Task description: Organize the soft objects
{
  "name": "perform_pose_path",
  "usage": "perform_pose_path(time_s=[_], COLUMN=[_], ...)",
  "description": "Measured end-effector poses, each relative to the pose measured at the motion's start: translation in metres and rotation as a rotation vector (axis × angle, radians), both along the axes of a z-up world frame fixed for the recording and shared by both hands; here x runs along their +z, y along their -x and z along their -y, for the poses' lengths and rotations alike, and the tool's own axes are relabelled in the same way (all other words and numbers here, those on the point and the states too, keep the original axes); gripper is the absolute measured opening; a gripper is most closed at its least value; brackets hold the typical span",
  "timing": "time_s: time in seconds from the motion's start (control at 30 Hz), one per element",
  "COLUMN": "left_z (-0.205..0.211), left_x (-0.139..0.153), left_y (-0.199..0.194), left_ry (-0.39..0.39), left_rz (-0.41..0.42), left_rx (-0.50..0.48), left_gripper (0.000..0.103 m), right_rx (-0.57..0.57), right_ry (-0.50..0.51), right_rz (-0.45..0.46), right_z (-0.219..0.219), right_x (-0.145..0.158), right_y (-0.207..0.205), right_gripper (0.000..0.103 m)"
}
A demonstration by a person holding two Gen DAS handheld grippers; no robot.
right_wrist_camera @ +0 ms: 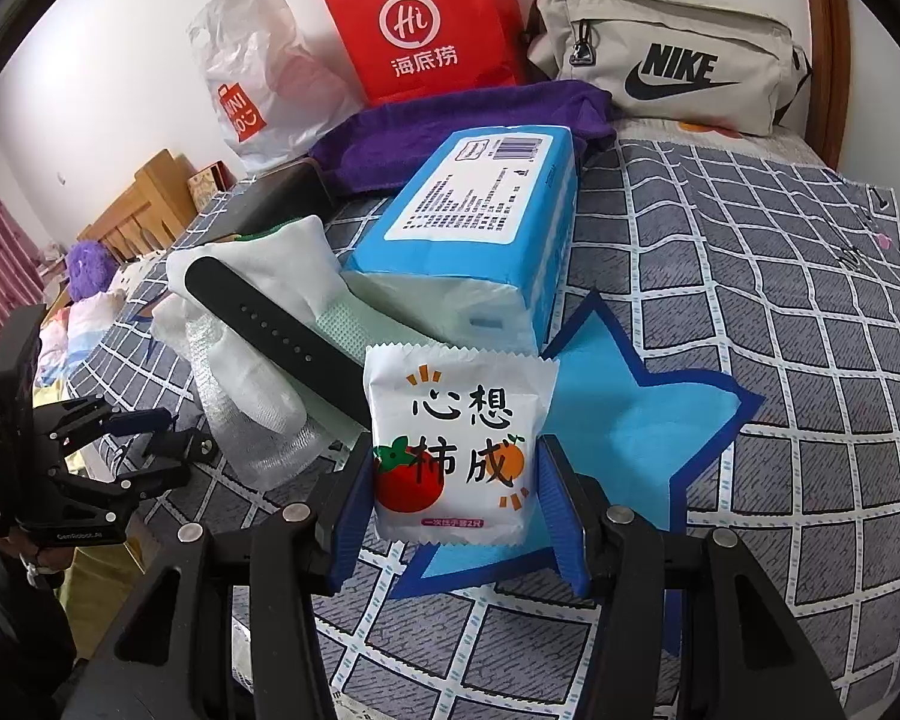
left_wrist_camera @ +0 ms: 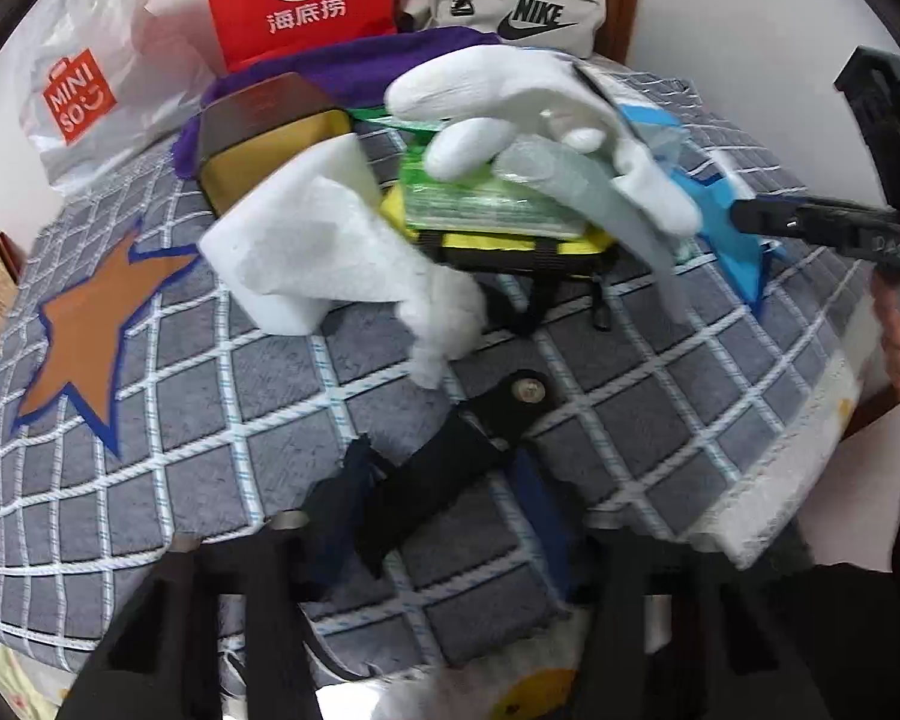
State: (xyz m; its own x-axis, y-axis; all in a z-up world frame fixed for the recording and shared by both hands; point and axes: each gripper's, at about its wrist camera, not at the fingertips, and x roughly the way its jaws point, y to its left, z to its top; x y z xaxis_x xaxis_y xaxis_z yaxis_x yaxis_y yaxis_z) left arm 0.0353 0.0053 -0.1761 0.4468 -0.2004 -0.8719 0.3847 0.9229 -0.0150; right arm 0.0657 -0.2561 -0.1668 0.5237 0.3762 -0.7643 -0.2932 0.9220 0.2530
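two hand-held grippers, right (right_wrist_camera: 456, 516) clamping white sachet (right_wrist_camera: 457, 444), left (left_wrist_camera: 444, 480) blurred around black strap (left_wrist_camera: 450, 456), grip unclear

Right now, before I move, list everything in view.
printed packet: one, white, in right grip
tissue pack: one, blue, behind packet
watch strap: one, black, across gloves
gloves: count unclear, white, beside tissue pack
towel: one, purple, at back
paper bag: one, red, against wall
plastic bag: one, white, against wall
sling bag: one, beige, at back
mat: one, grey checked, underneath everything
short strap: one, black, in left grip
left hand-held gripper: one, black, shut on short strap
right hand-held gripper: one, black, shut on printed packet
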Motion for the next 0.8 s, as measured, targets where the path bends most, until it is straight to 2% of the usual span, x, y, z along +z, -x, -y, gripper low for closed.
perform_pose_path(time_s=[0.17,0.27,0.3,0.33,0.37,0.4,0.47,0.57,0.67,0.77,0.8], left_z=[0.005,0.007,0.008,0.01,0.009,0.007,0.001,-0.001,0.0,0.002,0.002], left_x=[0.0,-0.002,-0.002,-0.002,0.0,0.001,0.002,0.0,-0.001,-0.002,-0.002], left_y=[0.004,0.005,0.006,0.006,0.006,0.007,0.006,0.009,0.01,0.01,0.009], left_ry=[-0.011,0.007,-0.001,-0.012,-0.01,0.003,0.029,0.025,0.045,0.039,0.043], left_rz=[0.009,0.017,0.024,0.029,0.028,0.015,-0.005,0.002,0.001,0.017,0.017], left_rx=[-0.032,-0.071,-0.074,-0.078,-0.078,-0.069,-0.046,-0.044,-0.062,-0.068,-0.06], left_gripper=[0.039,0.05,0.049,0.044,0.03,0.023,0.022,0.022,0.03,0.03,0.027], right_rx=[-0.004,-0.006,-0.007,-0.008,-0.01,-0.011,-0.012,-0.012,-0.006,-0.009,-0.011], right_ry=[0.005,0.005,0.007,0.01,0.012,0.013,0.016,0.011,-0.009,0.0,0.003], right_rz=[0.003,0.004,0.005,0.005,0.004,0.004,0.004,0.015,0.033,0.052,0.055], right_z=[0.001,0.001,0.002,0.001,0.001,0.001,0.001,-0.001,-0.002,-0.004,-0.004], right_x=[0.001,0.001,0.001,0.001,0.001,0.002,0.002,0.007,0.016,0.026,0.029], right_y=[0.001,0.002,0.002,0.002,0.002,0.002,0.003,0.006,0.007,0.007,0.006], right_gripper=[0.052,0.052,0.052,0.052,0.052,0.052,0.052,0.052,0.051,0.051,0.051])
